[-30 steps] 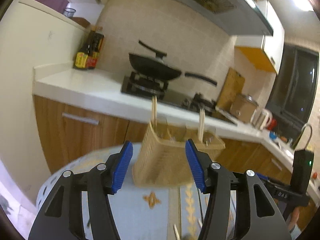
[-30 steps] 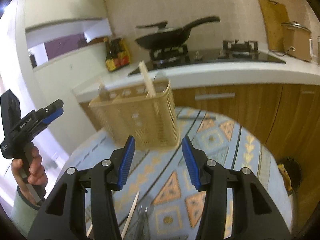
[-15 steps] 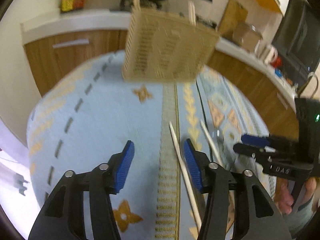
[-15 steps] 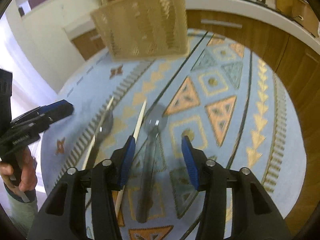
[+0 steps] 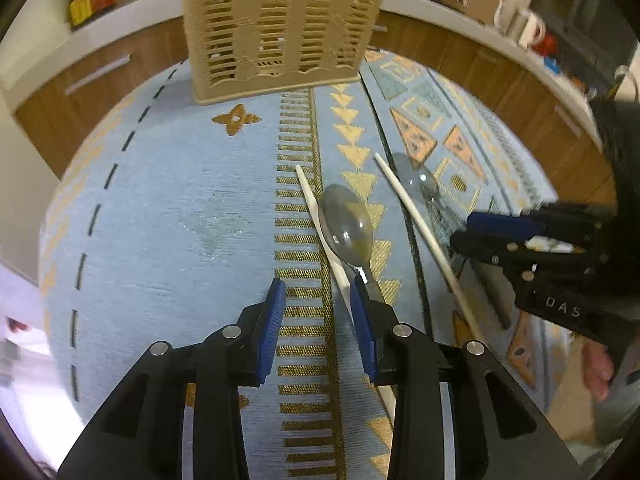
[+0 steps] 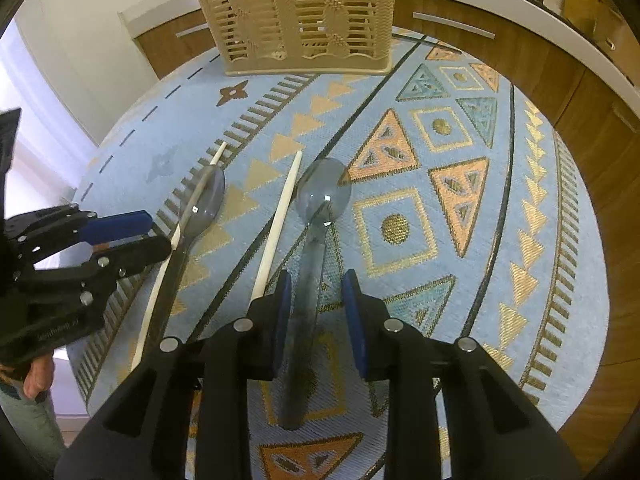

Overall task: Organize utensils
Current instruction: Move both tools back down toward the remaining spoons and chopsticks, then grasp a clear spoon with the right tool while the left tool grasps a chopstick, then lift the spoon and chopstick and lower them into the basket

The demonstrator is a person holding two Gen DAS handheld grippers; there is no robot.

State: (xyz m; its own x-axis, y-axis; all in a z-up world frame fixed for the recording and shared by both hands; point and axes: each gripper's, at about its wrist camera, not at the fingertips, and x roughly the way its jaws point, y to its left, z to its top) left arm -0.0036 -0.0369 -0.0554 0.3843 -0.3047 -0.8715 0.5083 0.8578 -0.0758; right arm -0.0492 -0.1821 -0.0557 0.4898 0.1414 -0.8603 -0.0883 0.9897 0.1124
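Observation:
Two grey translucent spoons and two pale chopsticks lie on the round patterned tablecloth. My left gripper (image 5: 318,318) is open; one chopstick (image 5: 316,208) and the left spoon (image 5: 347,226) lie just ahead of its right finger. My right gripper (image 6: 314,306) is open and low, its fingers either side of the handle of the right spoon (image 6: 320,200). The other chopstick (image 6: 280,212) lies just left of it. The beige slotted utensil basket (image 5: 276,28) stands at the table's far edge; it also shows in the right wrist view (image 6: 304,16).
The blue patterned tablecloth (image 6: 460,184) covers the round table. Wooden kitchen cabinets (image 5: 80,92) with a white counter curve behind it. The left gripper (image 6: 80,248) shows at the left of the right wrist view, the right gripper (image 5: 540,236) at the right of the left wrist view.
Both grippers have tilted down from the kitchen view and dropped toward the table. The right gripper now straddles a spoon handle; the left is close to a chopstick and spoon.

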